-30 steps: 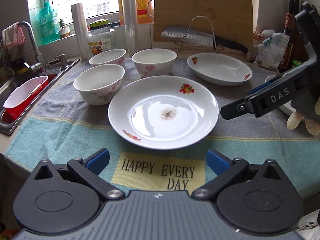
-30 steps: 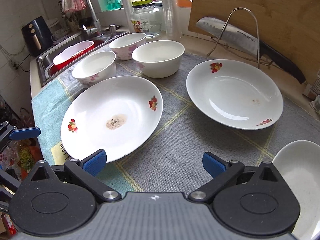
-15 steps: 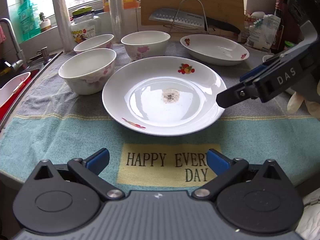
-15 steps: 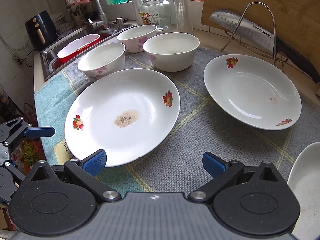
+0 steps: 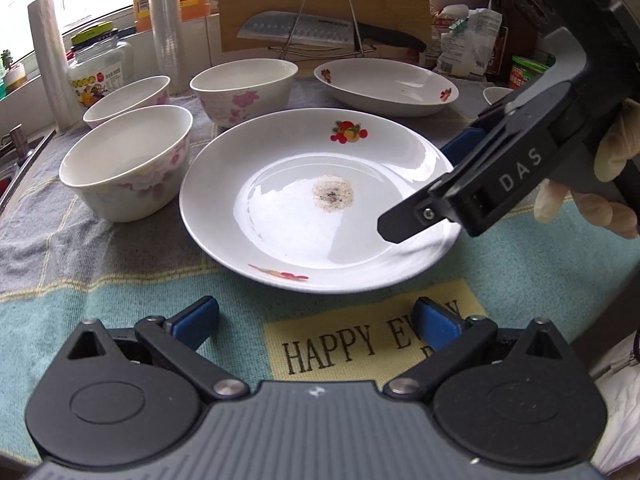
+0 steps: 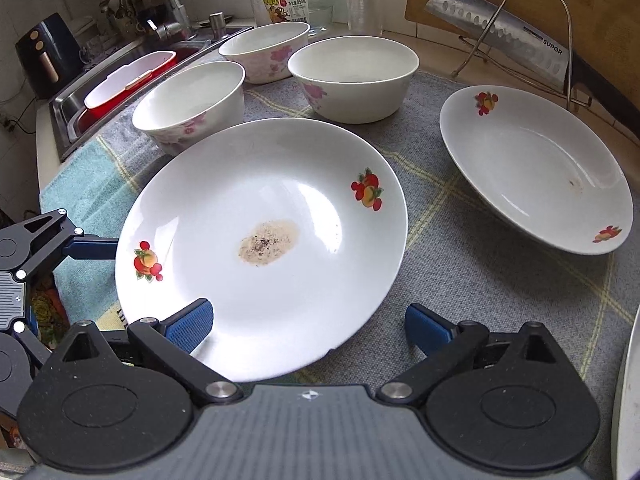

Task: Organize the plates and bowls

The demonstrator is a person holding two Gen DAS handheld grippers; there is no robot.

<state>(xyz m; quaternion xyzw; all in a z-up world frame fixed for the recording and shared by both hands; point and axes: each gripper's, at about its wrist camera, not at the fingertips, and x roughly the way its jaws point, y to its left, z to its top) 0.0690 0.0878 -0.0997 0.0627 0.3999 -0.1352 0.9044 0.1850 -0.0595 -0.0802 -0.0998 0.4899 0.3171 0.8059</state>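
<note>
A large white plate point(image 5: 320, 200) with fruit motifs and a brown smear at its centre is seen lying on a grey-and-teal towel point(image 5: 100, 300) spread over the table, with both hand-held grippers drawn up at its near edges. In the left wrist view, the left hand-held gripper point(image 5: 316, 320) is shown with its blue-padded fingers point(image 5: 196, 318) spread apart above the towel, just short of the plate's rim and beside the printed words "HAPPY EVERY". The right hand-held gripper point(image 5: 440, 184), held in a gloved hand point(image 5: 592, 184), is seen from the side reaching over the plate's right rim; the lettering "DAS" is legible only here.

The right wrist view supplies what the first lacks: the right hand-held gripper's fingers point(image 6: 192, 326) are held wide apart, one pad over the plate's near rim, the other over bare towel, nothing gripped. The left hand-held gripper point(image 6: 60, 252) appears at the frame's left edge, close to the plate. Three floral bowls point(image 6: 352, 76) are grouped behind the plate, and a second, deeper plate point(image 6: 536, 168) lies well apart to the right. A sink point(image 6: 72, 108) holding a red-and-white tub is revealed clearly only in this view, as is an air fryer point(image 6: 44, 56); a knife point(image 5: 332, 32) on a wire rack is visible in both.
</note>
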